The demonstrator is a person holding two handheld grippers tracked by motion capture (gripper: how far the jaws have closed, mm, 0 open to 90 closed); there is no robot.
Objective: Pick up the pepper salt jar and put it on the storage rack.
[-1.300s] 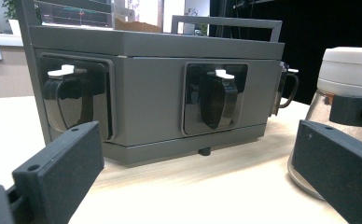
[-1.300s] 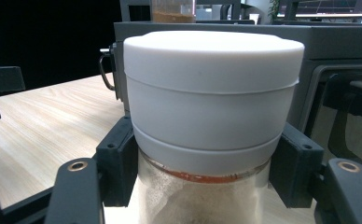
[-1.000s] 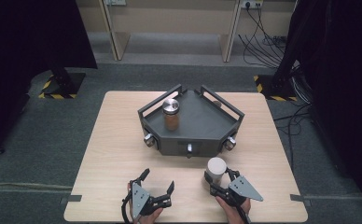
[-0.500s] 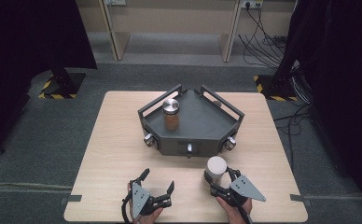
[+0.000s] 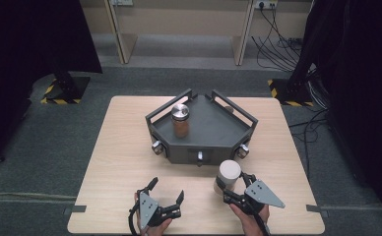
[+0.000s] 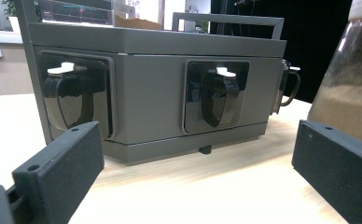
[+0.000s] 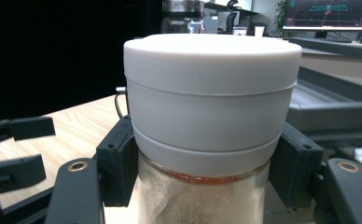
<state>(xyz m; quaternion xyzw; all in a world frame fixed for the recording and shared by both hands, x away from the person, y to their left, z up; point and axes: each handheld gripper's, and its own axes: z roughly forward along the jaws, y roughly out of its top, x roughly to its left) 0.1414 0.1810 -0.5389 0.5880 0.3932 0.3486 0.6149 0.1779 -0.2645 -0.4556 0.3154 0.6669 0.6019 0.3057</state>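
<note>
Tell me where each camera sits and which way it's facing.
High view: above the person's table edge, looking forward and down at the grey tray; both hands, left claw, right claw.
Left gripper view: on the left claw, facing the tray's front.
Right gripper view: on the right claw, facing its white-lidded jar.
Shared: all show that jar.

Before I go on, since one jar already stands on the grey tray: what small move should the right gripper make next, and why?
Probably carry the white-lidded jar forward over the tray. The right gripper grips it below the lid, and bare tray floor lies beside the metal-lidded jar.
</note>
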